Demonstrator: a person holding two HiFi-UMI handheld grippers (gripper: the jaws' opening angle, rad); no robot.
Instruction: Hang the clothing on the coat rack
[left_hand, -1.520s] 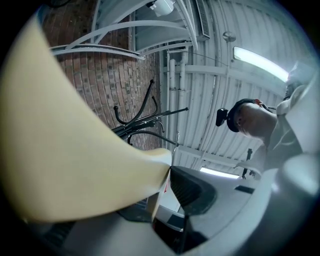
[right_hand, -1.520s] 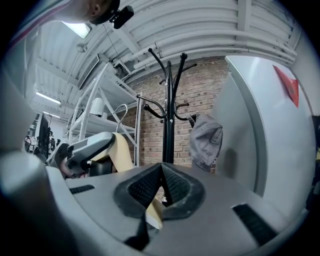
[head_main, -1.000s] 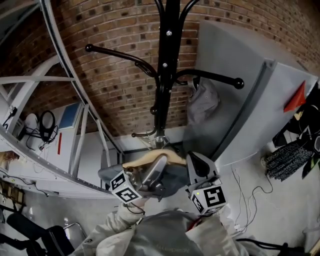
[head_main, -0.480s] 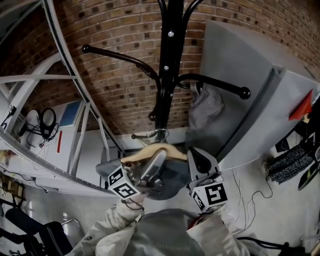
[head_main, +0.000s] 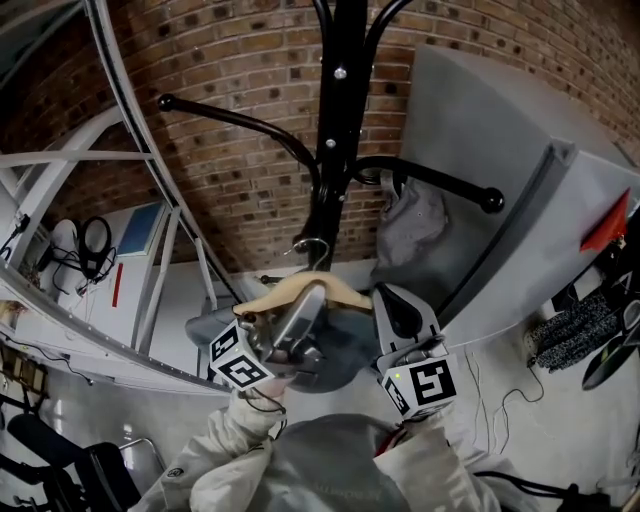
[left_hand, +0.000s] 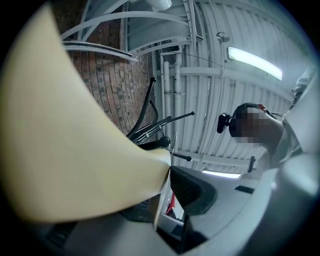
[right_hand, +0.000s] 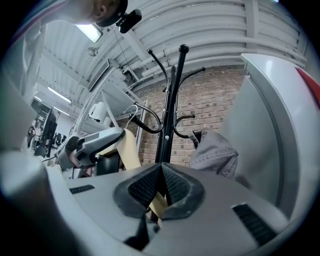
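Right gripper view: gripper (right_hand: 161, 174) tight on hanger (right_hand: 127, 147).

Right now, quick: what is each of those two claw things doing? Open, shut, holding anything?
Left gripper: closed on the wooden hanger.
Right gripper: closed too, on that wooden hanger.

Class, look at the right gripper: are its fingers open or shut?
Shut. In the right gripper view, the right gripper has its ribbed fingers closed on a strip of the pale wooden hanger.
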